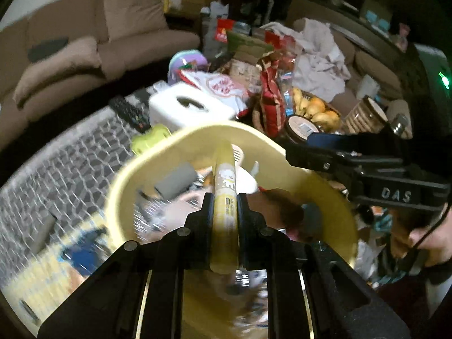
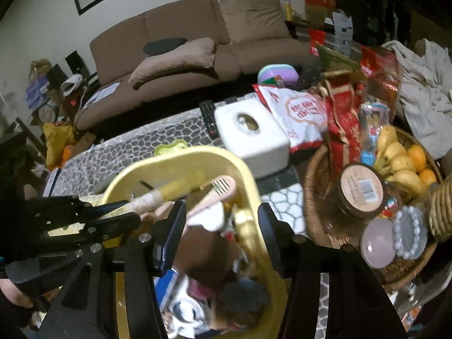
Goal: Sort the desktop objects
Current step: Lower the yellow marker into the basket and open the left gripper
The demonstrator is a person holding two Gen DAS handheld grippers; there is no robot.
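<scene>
Holding yellow tube (image 1: 224, 197) in left gripper (image 1: 224, 206) over yellow basket (image 1: 333, 197); right gripper (image 2: 219, 220) half-open, empty. We risk tube snagging rim if released w/ tilt.

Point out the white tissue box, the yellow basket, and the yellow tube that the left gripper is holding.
white tissue box (image 2: 254, 138): right wrist view, on its top face.
yellow basket (image 1: 226, 130): left wrist view, on its far rim.
yellow tube (image 1: 225, 195): left wrist view, on the printed middle, just ahead of the closed jaws.
</scene>
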